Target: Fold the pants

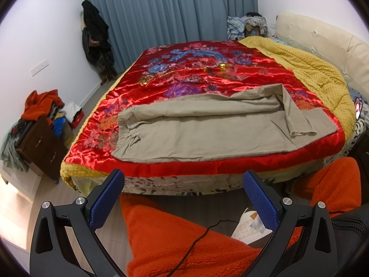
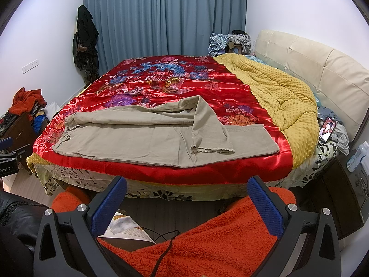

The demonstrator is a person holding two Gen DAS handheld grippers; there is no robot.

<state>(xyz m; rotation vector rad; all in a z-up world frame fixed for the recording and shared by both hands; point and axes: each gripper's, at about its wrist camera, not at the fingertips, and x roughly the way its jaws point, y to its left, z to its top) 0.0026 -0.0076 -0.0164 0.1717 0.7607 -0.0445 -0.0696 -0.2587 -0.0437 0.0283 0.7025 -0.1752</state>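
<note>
Long tan cloth pants (image 1: 207,129) (image 2: 147,136) lying on shiny red flowery bed cover (image 1: 207,69), one leg flopped over. Left claw (image 1: 184,184) and right claw (image 2: 186,189) both wide apart, holding nothing.

Home bedroom: bed (image 2: 161,191) fills mid-frame, padded headboard (image 2: 322,78) at right, blue curtains (image 2: 166,16) along top, what looks like clothes heaped on nightstand (image 1: 43,147), left edge.

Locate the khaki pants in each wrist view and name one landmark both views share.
Left wrist: the khaki pants lie across the middle of the picture on the red satin quilt, waistband at left, one leg flopped over at right.
Right wrist: the khaki pants lie slightly left of centre, waistband at left.
Shared landmark: the blue curtain behind the bed.
</note>
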